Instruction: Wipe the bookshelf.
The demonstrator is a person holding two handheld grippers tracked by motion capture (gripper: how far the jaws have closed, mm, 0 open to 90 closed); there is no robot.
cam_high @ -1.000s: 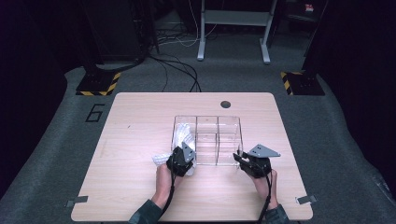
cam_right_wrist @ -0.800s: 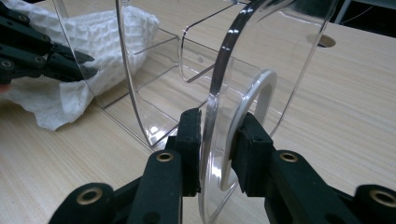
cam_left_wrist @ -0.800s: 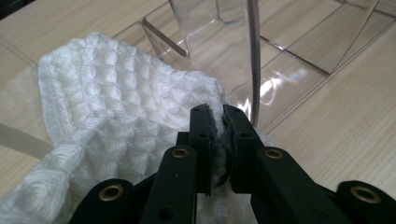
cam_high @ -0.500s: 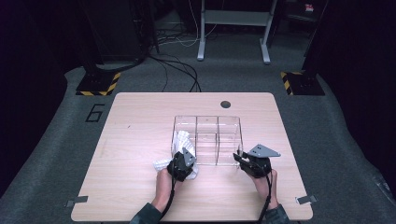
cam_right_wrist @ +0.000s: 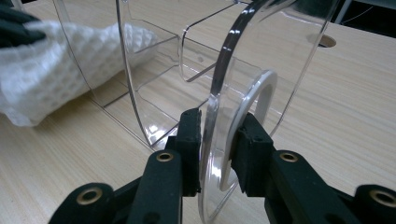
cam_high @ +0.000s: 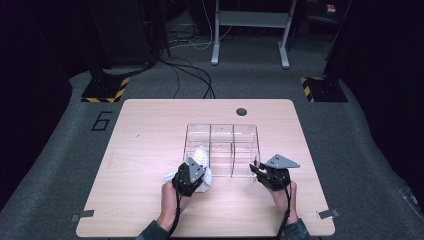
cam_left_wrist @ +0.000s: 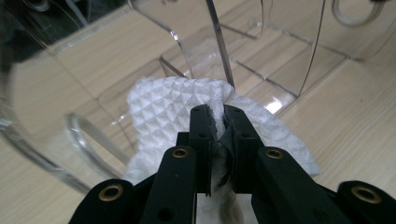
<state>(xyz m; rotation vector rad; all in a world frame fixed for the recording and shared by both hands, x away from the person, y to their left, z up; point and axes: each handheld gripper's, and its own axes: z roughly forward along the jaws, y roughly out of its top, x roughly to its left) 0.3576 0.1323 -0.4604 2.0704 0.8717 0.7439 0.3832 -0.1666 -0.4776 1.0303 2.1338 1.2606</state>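
While I stand at the near edge of the table, this is how things lie from left to right.

Left hand: it comes in from the near edge and carries my left gripper, which sits at the near left corner of the box.

Left gripper grip: in the left gripper view my jaws are clenched on a fold of the cloth, with only a thin strip of fabric between them.

Cloth: white and waffle-textured, it bunches around my left jaws; part of it lies over the box's left wall, part hangs outside toward the table. In the high view it shows white just beside the gripper.

Box: clear plastic, split into compartments, upright in the middle of the table.

Right gripper: my jaws straddle the box's near right wall, one inside and one outside, beside its ring-shaped cut-out. The pads look pressed on the plastic, so I am grasping the wall.

Right hand: it rests low on the table at the box's right corner.
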